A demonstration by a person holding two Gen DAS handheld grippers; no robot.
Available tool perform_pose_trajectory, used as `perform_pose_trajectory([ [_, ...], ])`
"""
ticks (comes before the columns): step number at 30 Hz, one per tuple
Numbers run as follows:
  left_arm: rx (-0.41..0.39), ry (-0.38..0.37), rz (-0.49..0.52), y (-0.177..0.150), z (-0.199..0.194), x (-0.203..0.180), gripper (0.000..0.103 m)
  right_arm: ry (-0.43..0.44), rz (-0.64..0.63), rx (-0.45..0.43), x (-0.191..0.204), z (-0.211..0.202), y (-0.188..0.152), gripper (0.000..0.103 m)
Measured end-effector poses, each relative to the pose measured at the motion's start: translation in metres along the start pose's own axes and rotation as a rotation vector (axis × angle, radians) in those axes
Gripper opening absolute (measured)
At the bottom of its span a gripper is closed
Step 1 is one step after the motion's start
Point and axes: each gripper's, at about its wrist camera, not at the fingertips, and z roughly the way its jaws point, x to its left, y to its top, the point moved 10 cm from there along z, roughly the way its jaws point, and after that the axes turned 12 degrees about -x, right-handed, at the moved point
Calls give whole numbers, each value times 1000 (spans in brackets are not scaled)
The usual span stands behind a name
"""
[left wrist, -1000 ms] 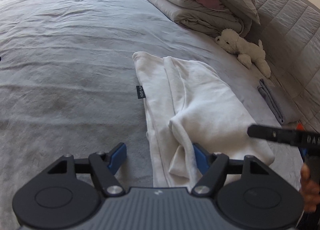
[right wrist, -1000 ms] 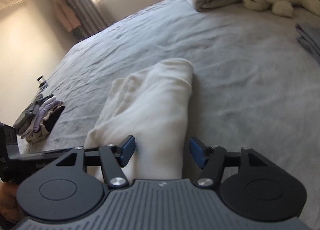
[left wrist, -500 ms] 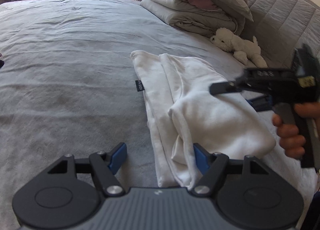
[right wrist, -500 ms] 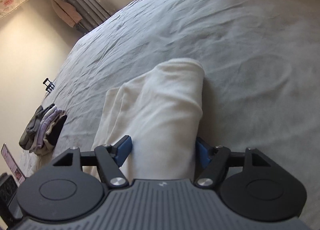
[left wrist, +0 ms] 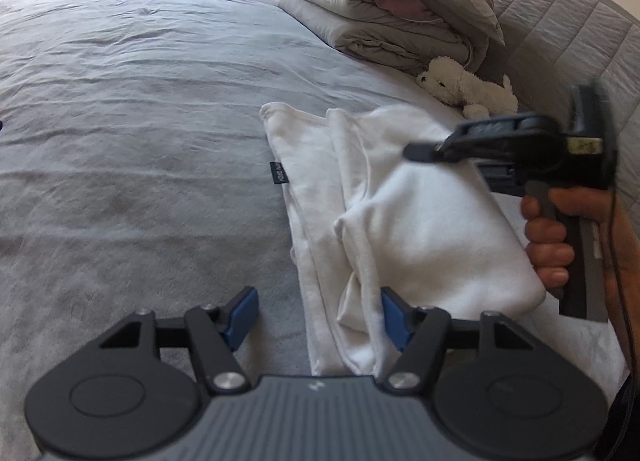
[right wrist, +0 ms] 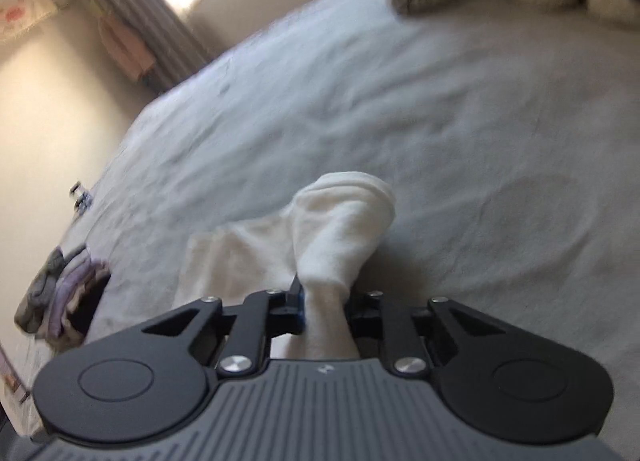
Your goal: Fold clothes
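Note:
A white garment [left wrist: 420,221], partly folded lengthwise, lies on the grey bed [left wrist: 140,141]. My left gripper [left wrist: 318,315] sits low at its near end. Its jaws are closing, with a cloth fold beside the right pad [left wrist: 394,317] and neither pad pressing. In the right wrist view my right gripper [right wrist: 326,309] is closing and pinches a bunched ridge of the white garment [right wrist: 344,229] between its pads. From the left wrist view, a hand [left wrist: 552,237] holds that gripper above the garment's right side.
A folded grey quilt [left wrist: 384,21] and a white plush toy [left wrist: 468,87] lie at the bed's far right by the quilted headboard [left wrist: 580,21]. A small pile of clothes [right wrist: 64,293] sits at the bed's left edge. Curtains [right wrist: 132,13] hang beyond.
My right gripper came in over the garment and its jaws went from wide apart to pinching the cloth, bunching it up. The left jaws narrowed slightly; the left hand stayed put.

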Motion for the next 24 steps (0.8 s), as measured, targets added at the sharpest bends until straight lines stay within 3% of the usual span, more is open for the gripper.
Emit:
perform_pose_trajectory([
  [2, 0, -5, -10, 0, 2, 1, 65, -15, 2, -50, 3, -8, 3, 17],
  [4, -2, -13, -22, 2, 2, 2, 64, -58, -5, -29, -8, -1, -6, 17],
  [9, 8, -47, -87, 5, 0, 6, 50, -90, 36, -15, -26, 6, -18, 19],
  [15, 15, -88, -111, 4, 1, 2, 34, -169, -13, -69, -22, -14, -9, 49],
  [17, 20, -96, -127, 5, 1, 2, 32, -196, -45, -105, -11, -26, -5, 53],
  [20, 27, -106, -146, 4, 1, 2, 30, -165, -197, -93, 19, -41, -9, 53],
  [24, 33, -116, -173, 6, 1, 3, 28, 61, -570, 5, 85, -74, -57, 53],
])
